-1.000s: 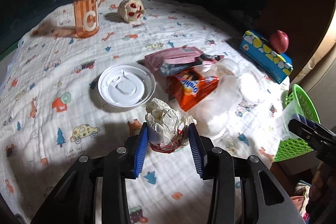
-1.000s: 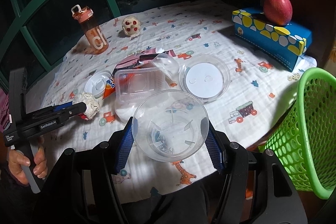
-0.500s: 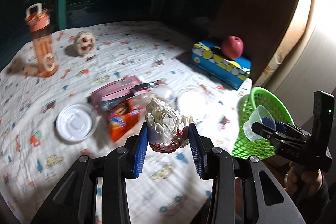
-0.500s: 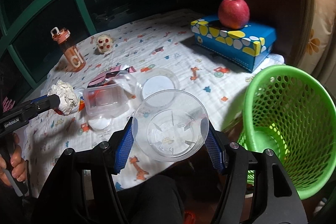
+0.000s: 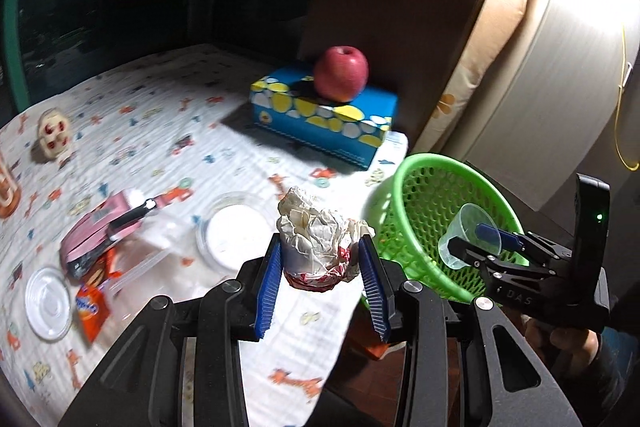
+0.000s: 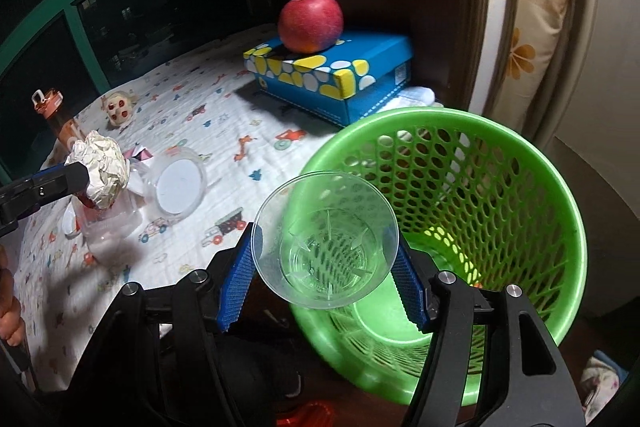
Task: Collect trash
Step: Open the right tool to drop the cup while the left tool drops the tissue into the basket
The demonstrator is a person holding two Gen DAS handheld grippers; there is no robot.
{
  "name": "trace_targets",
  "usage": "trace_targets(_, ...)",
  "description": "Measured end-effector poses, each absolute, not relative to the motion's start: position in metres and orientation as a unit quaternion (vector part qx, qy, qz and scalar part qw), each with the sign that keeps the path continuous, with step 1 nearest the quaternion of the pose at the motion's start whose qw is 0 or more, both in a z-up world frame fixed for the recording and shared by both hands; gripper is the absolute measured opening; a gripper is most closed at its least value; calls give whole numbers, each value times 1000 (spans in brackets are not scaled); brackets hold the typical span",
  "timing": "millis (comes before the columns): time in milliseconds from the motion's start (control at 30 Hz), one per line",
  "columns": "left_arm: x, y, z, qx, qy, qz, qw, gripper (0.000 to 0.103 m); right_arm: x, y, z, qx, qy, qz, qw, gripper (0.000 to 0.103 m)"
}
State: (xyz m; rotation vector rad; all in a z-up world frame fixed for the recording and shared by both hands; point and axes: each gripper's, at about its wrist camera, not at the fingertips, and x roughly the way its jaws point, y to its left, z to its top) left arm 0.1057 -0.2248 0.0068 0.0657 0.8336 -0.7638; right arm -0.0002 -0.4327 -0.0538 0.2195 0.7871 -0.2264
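My left gripper (image 5: 320, 271) is shut on a crumpled white paper wad (image 5: 320, 235) with a red band, held above the table's right edge; the wad also shows in the right wrist view (image 6: 100, 173). My right gripper (image 6: 324, 263) is shut on a clear plastic cup (image 6: 326, 241), held over the near rim of the green mesh basket (image 6: 500, 163). In the left wrist view the cup (image 5: 474, 235) hangs over the basket (image 5: 424, 195), which stands beside the table. On the table lie an orange snack wrapper (image 5: 92, 307), a pink pouch (image 5: 104, 231), a white lid (image 5: 48, 303) and a clear round container (image 5: 236, 231).
A blue spotted box (image 5: 324, 115) with a red apple (image 5: 340, 73) on it stands at the table's far right. A small skull-like toy (image 5: 52, 135) lies at the far left. An orange bottle (image 6: 56, 115) stands at the back. A cream curtain hangs right.
Both grippers have swung right toward the green basket with their loads. The cup now hangs over the basket's rim; the paper wad is near the table's right edge.
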Motion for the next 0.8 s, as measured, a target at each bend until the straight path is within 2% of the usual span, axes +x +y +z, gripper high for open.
trace_targets(233, 99, -281, 5, 59, 394, -400, 826, 37, -20, -471, -65, 123, 390, -140, 902, 64)
trace_targets(333, 96, -302, -1, 65, 401, -413, 815, 37, -27, -482, -68, 133, 389, -146, 900, 72)
trace_targets(567, 85, -346, -14, 84, 413, -437, 795, 38, -45, -506, -67, 148, 377, -160, 900, 76)
trace_targets(800, 76, -382, -29, 97, 431, -450, 776, 45, -62, -529, -68, 162, 368, -178, 898, 77)
